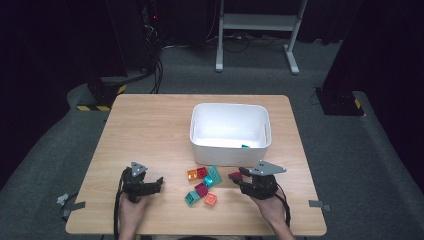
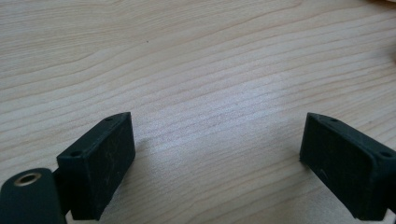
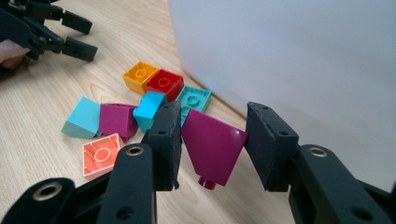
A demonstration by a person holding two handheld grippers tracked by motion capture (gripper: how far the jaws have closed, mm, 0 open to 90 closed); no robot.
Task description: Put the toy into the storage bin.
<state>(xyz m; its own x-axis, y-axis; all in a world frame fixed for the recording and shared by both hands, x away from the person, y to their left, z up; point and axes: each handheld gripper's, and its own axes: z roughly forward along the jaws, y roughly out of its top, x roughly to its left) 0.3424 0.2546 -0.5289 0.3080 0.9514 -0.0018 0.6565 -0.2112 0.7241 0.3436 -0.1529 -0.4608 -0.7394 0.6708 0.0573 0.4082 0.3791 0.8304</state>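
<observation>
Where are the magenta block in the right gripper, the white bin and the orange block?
magenta block (image 3: 212, 140): right gripper view, its sloped face between the fingers.
white bin (image 1: 227, 154): high view, near outer wall.
orange block (image 3: 140, 74): right gripper view, its studded top.

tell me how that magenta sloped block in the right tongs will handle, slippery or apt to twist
The magenta sloped block looks like rigid glossy plastic, so probably stiff and light. Its sides taper between the pads of the right tongs, so it may slip or pivot. Set down on the table, its single stud underneath could make it tip.
</observation>
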